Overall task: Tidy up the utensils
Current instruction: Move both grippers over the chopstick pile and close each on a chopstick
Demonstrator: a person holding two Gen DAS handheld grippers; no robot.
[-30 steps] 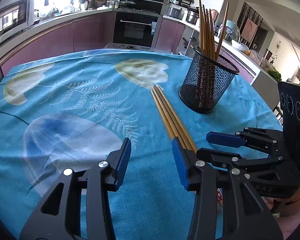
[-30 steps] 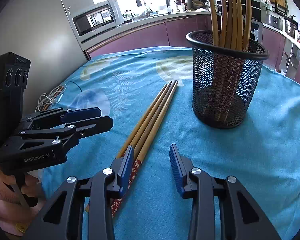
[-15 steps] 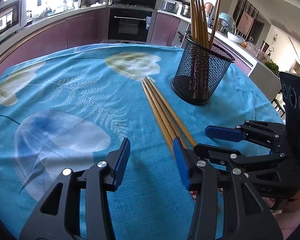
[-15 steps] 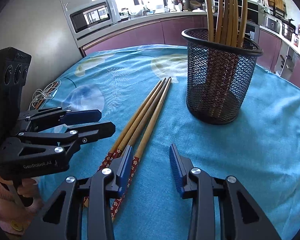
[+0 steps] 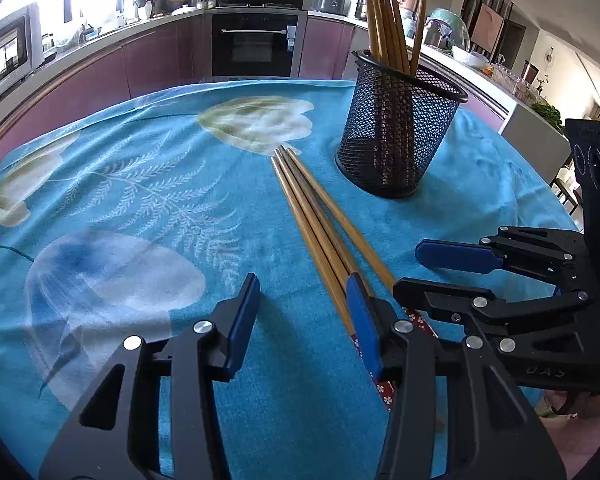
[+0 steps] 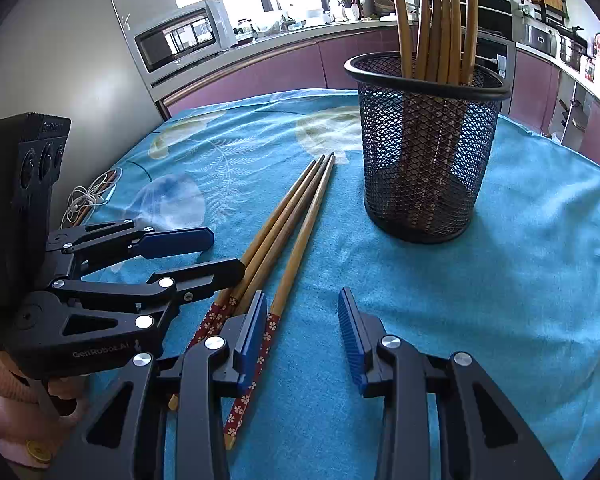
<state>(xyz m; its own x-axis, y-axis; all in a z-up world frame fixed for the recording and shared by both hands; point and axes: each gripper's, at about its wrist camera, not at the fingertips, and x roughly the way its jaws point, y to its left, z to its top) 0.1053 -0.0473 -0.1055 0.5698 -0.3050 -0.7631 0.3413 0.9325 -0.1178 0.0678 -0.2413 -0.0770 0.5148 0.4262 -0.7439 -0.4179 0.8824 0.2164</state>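
Note:
Three wooden chopsticks [image 5: 316, 216] with red flowered ends lie side by side on the blue tablecloth [image 5: 140, 208], also in the right wrist view [image 6: 288, 228]. A black mesh holder [image 5: 396, 136] stands upright beyond them with several chopsticks in it, also in the right wrist view [image 6: 428, 152]. My left gripper [image 5: 302, 312] is open and empty, its right finger above the chopsticks' near ends. My right gripper [image 6: 304, 320] is open and empty, its left finger over the flowered ends. Each gripper shows in the other's view.
A coiled white cable [image 6: 92, 196] lies at the table's left edge. Kitchen counters, an oven [image 5: 256, 44] and a microwave [image 6: 180, 40] stand behind the table. The cloth [image 6: 540, 260] spreads right of the holder.
Both grippers have drawn back a little toward the near ends of the chopsticks, staying open. The chopsticks and the holder have not moved.

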